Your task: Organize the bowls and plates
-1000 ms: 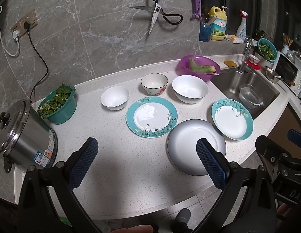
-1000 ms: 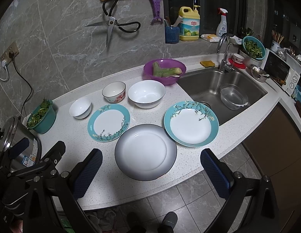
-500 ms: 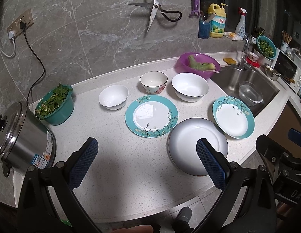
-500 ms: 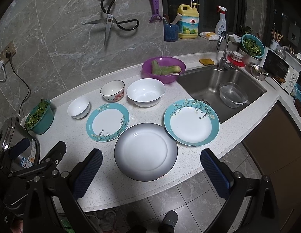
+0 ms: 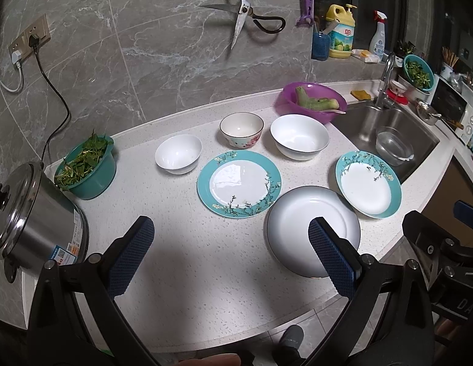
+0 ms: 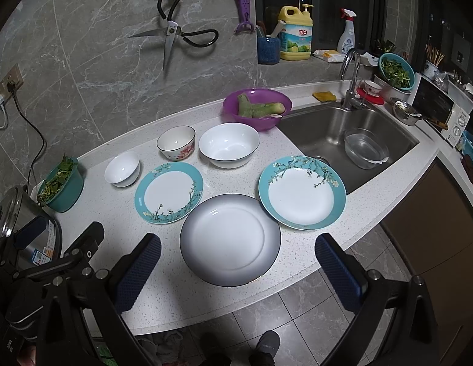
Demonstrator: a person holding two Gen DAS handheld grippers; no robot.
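On the white counter lie a grey-rimmed white plate (image 6: 230, 238) at the front edge, a teal floral plate (image 6: 168, 192) to its left and a second teal floral plate (image 6: 302, 192) to its right, by the sink. Behind them stand a small white bowl (image 6: 122, 169), a flower-patterned bowl (image 6: 176, 142) and a large white bowl (image 6: 229, 145). My left gripper (image 5: 232, 251) hovers open over the counter's front, its right finger overlapping the grey-rimmed plate (image 5: 312, 228). My right gripper (image 6: 238, 271) hangs open above that plate's near rim, holding nothing.
A steel rice cooker (image 5: 29, 216) and a teal basket of greens (image 5: 85, 167) stand at the left. A purple bowl of vegetables (image 6: 257, 108) sits by the sink (image 6: 343, 134), which holds a glass bowl (image 6: 364, 149). Scissors (image 6: 172, 35) hang on the wall. Feet show below on the floor.
Both grippers have drifted slightly, so the dishes sit a little differently in each view. Nothing on the counter has moved, and both grippers stay open.
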